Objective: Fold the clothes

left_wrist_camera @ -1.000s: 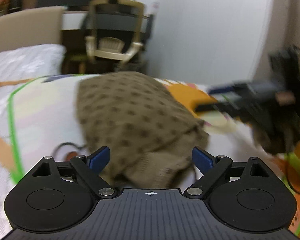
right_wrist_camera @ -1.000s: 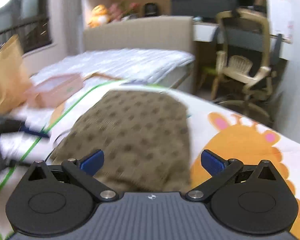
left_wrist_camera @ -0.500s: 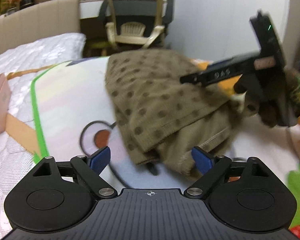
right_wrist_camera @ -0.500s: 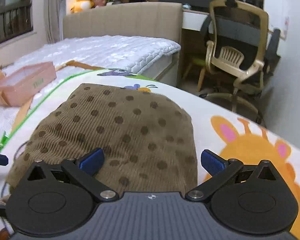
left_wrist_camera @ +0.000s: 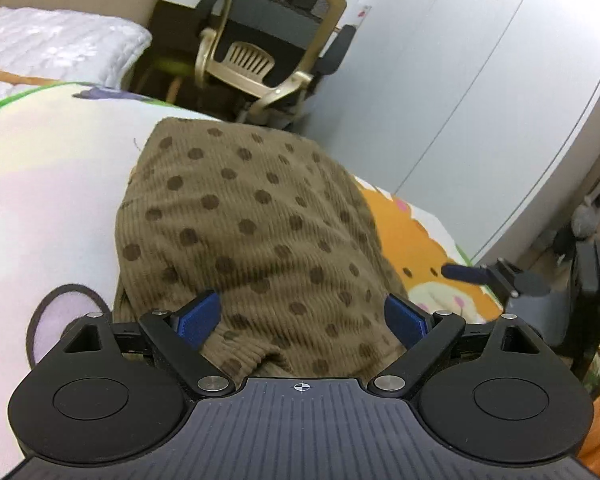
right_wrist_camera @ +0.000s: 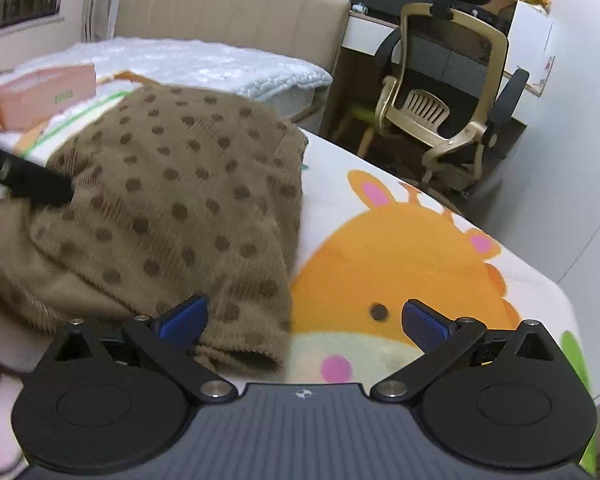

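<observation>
Dotted brown garment (left_wrist_camera: 256, 240) btwn wide-apart jaws, both grippers.

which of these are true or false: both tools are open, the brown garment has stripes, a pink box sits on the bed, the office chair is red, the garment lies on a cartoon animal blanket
1. Both tools are open. True: the left tool and the right tool each have their blue pads spread wide, gripping nothing.
2. The brown garment has stripes. False: it is ribbed fabric with dark brown polka dots.
3. A pink box sits on the bed. True, seen at the left of the right wrist view.
4. The office chair is red. False: its frame is beige with dark mesh.
5. The garment lies on a cartoon animal blanket. True: an orange animal face shows beside it.
</observation>
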A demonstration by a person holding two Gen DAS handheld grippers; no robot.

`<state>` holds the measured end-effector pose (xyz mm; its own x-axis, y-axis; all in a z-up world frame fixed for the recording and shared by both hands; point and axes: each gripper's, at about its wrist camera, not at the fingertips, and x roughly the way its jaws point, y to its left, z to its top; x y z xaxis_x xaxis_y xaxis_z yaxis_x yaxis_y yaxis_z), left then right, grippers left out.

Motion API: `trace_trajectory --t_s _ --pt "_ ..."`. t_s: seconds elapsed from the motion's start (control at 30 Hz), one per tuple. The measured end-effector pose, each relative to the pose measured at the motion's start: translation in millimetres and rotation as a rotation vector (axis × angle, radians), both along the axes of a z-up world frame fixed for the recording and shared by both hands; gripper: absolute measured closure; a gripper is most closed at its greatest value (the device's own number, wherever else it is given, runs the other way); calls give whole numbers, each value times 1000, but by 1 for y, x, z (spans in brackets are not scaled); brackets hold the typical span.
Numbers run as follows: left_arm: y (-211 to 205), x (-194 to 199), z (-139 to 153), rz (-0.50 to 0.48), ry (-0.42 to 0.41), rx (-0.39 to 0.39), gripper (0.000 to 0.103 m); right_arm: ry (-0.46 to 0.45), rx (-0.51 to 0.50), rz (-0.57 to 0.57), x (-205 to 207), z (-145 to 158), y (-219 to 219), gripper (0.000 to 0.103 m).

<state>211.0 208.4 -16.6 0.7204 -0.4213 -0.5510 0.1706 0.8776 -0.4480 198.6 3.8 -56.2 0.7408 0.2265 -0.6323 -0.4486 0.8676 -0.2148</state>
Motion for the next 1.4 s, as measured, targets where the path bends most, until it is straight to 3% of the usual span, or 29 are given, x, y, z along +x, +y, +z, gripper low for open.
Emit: trace_trajectory --t_s 0.2,0.33,0.43,0.5,0.57,0.7,0.83,0.97,1.1,1.23,1.3,1.37,1.4 --pt "-4 -15 4 3 -18 115 11 0 35 -50 -7 7 -5 0" --pt "-13 -34 7 -24 -48 203 10 -9 96 79 -27 17 -4 0" --pt "-11 -36 2 -8 -40 235 10 -47 -42 145 -38 7 9 0" --pt "-5 -34 1 22 -27 224 10 -174 -156 56 -40 2 14 0" --pt "3 -34 0 45 -13 223 10 -252 -158 -53 -36 10 7 0" --pt "16 -37 -6 63 22 196 10 -296 -181 -152 -29 23 -9 0" --pt "15 -48 -2 47 -7 177 10 -252 -125 -80 -37 23 -19 0" --pt "0 -55 21 22 -117 201 10 -224 -116 0 -46 14 -7 0" --pt "-9 -36 51 3 -222 211 8 -163 99 19 -31 35 -2 0" --pt "5 33 58 46 -175 124 7 -14 309 86 -3 43 10 0" --pt "9 74 44 78 -86 120 7 85 383 149 9 38 22 0" --pt "12 105 28 88 -12 113 8 157 373 191 15 24 38 0" --pt "12 111 25 82 -14 117 8 172 349 195 16 17 45 0"
